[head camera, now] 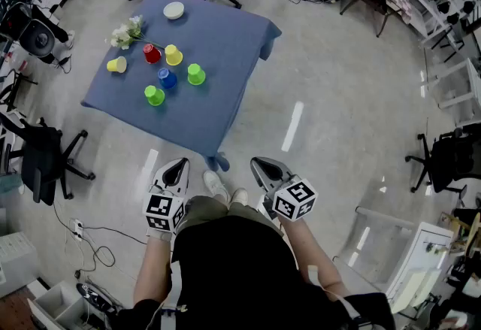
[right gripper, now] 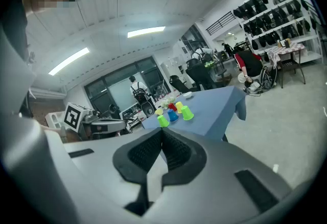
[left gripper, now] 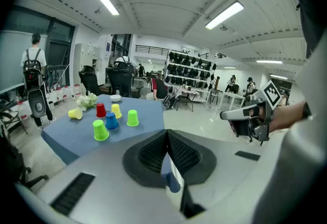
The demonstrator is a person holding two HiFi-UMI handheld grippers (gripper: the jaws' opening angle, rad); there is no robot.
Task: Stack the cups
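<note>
**Hidden or unclear.** In the right gripper view the cups are small and bunched at frame centre. The red cup (head camera: 152, 53) sits largely behind the blue cup (head camera: 167, 78) there. In the head view the person's torso covers part of both forearms at the bottom edge. The cloth hides the table's (head camera: 225, 35) legs.

**Task items.** The cups stand unstacked and apart on the table, upper left of the head view. They are red, blue, a standing yellow cup (head camera: 173, 56), two green cups (head camera: 196, 74) (head camera: 154, 95) and a tipped yellow cup (head camera: 116, 65) at the left.

**Differences between views.** Only the head view shows both tools over the floor, well short of the table. The left hand-held gripper (left gripper: 166, 136) and the right hand-held gripper (right gripper: 162, 139) are clenched, jaws together on nothing, as their own views show.
</note>
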